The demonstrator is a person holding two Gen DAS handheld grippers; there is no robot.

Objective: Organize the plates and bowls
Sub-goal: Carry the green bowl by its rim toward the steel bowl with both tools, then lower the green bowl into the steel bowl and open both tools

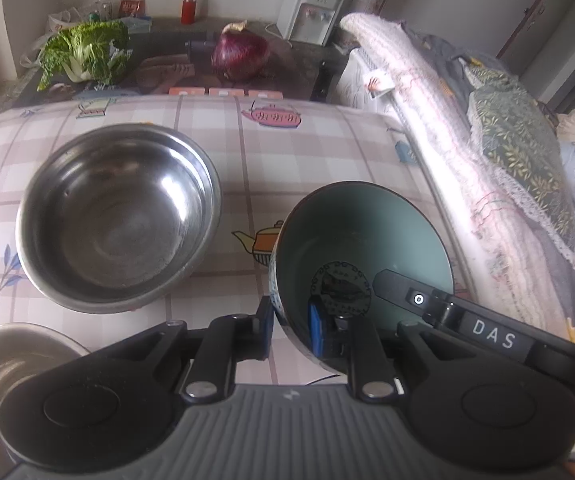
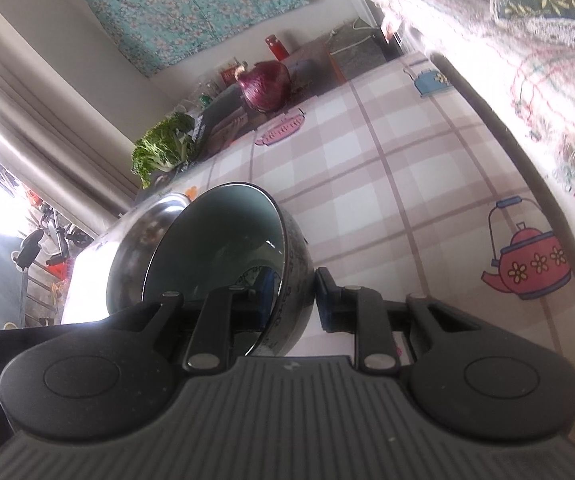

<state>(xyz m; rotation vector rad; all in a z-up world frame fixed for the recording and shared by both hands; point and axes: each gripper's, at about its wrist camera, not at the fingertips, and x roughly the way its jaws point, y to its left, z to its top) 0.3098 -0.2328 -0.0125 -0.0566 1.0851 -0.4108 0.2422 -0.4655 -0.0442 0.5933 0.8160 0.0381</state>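
Note:
A green-glazed ceramic bowl (image 1: pixel 363 248) with a dark patterned outside is tilted above the checked tablecloth (image 1: pixel 287 152). My left gripper (image 1: pixel 291 328) straddles its near rim, one finger outside, one inside. My right gripper (image 2: pixel 295 300) also straddles the bowl's rim (image 2: pixel 223 248), its finger reaching in from the right in the left wrist view. A large steel bowl (image 1: pixel 119 220) sits left of it. It shows behind the green bowl in the right wrist view (image 2: pixel 143 236). A second steel bowl (image 1: pixel 3 360) is at the lower left.
A red onion (image 1: pixel 239 56) and leafy greens (image 1: pixel 87 52) lie on the dark counter beyond the table. A red bottle (image 1: pixel 188 8) and water dispenser (image 1: pixel 311 12) stand behind. Folded blankets (image 1: pixel 467 152) line the table's right edge.

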